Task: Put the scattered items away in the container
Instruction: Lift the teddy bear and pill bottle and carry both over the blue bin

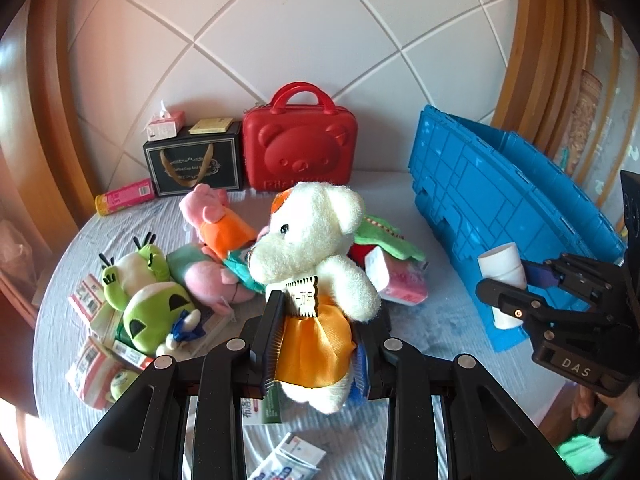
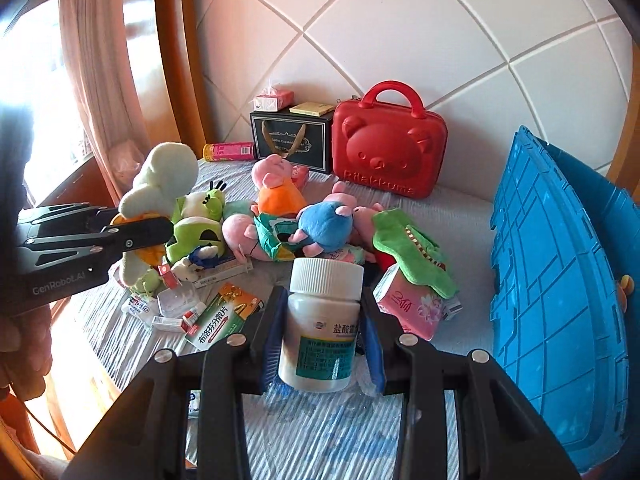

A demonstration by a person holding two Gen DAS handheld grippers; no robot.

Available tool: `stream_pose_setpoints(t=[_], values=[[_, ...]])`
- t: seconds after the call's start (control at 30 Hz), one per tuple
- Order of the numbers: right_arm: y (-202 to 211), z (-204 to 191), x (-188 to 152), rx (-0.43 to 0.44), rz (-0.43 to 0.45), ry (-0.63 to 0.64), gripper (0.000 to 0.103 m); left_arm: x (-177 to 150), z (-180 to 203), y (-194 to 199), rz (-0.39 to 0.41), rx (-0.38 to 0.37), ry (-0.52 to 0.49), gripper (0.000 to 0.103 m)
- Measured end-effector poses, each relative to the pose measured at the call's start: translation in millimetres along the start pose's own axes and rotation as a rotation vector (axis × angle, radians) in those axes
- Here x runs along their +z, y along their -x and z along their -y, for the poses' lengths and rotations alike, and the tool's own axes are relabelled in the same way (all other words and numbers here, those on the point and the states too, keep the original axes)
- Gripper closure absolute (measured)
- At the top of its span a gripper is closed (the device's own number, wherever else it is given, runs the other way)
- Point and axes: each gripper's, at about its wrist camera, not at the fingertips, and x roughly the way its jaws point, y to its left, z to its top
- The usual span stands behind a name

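My left gripper [image 1: 316, 344] is shut on a white plush bear [image 1: 312, 232] in an orange skirt, held above the bed. In the right wrist view the same bear [image 2: 160, 184] hangs at the left in the left gripper [image 2: 132, 224]. A white pill bottle [image 2: 324, 320] with a ribbed cap stands upright between the pads of my right gripper [image 2: 322, 344], which is shut on it. From the left wrist view, the right gripper [image 1: 508, 284] and its bottle [image 1: 502, 268] are in front of the blue crate [image 1: 500, 208]. The blue crate [image 2: 560, 280] stands at the right.
Several plush toys [image 2: 320, 228], a green crocodile [image 2: 412, 248], tissue packs [image 2: 408, 304] and medicine boxes [image 2: 220, 320] lie scattered on the striped bedsheet [image 2: 320, 432]. A red bear case [image 2: 388, 148] and a black gift box [image 2: 292, 140] stand against the padded headboard [image 2: 400, 32].
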Motion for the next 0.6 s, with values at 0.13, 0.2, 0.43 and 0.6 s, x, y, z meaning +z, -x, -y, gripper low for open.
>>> stream_pose_setpoints(t=[0.13, 0.2, 0.43, 0.6], values=[[7.0, 13.4, 4.7, -0.003, 0.022, -0.009, 0.068, 10.8, 13.5, 1.9, 0.015, 0.001, -0.015, 0.074], [10.7, 20.2, 7.3, -0.006, 0.034, -0.010, 0.068, 16.3, 20.4, 2.1, 0.024, 0.003, -0.027, 0.074], [24.0, 50.9, 14.5, -0.015, 0.067, -0.023, 0.068, 35.9, 47.3, -0.6, 0.052, -0.004, -0.051, 0.074], [36.9, 77.3, 17.3, -0.022, 0.083, -0.040, 0.068, 47.6, 72.0, -6.6, 0.062, -0.018, -0.062, 0.074]])
